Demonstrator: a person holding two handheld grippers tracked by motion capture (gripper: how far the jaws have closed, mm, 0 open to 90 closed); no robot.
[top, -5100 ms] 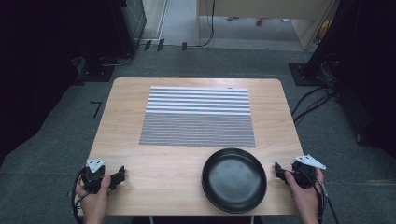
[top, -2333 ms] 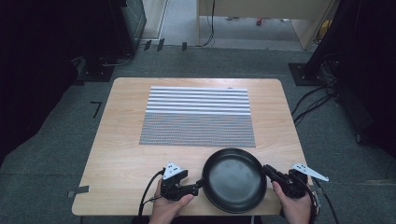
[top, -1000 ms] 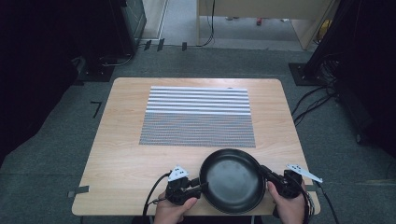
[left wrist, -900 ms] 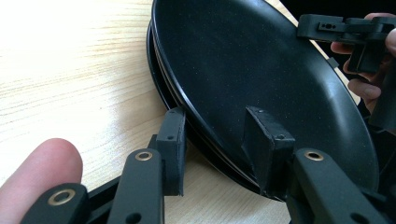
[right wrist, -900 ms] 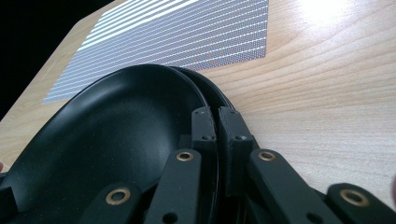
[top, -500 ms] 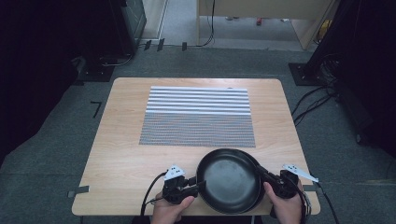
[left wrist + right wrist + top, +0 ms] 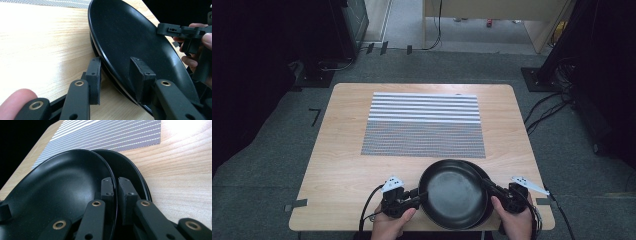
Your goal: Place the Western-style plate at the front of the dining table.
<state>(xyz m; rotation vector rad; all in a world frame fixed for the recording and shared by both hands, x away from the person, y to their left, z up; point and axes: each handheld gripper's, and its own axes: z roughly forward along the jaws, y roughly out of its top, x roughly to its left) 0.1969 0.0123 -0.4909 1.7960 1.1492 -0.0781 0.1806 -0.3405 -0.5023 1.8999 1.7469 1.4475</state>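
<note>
Two black plates are stacked at the table's near edge. The top plate [image 7: 454, 192] [image 7: 125, 32] [image 7: 62, 185] sits shifted left, so the lower plate [image 7: 486, 181] [image 7: 127, 167] shows a crescent at its right. My left gripper [image 7: 418, 194] [image 7: 115, 61] is on the left rim, one pad under it and one on the inner face; its jaws have just been closing. My right gripper [image 7: 492, 189] [image 7: 115, 180] pinches the top plate's right rim between its pads; its jaws have just eased open a little, still on the rim.
A grey-and-white striped placemat [image 7: 424, 125] [image 7: 107, 135] lies in the middle of the wooden table [image 7: 337, 165]. Cables trail from both grippers over the near edge. Grey floor with more cables surrounds the table.
Both grippers came in from the table's near corners to the plate's two sides. Over the last second the top plate has shifted slightly left, showing the lower plate's right edge.
</note>
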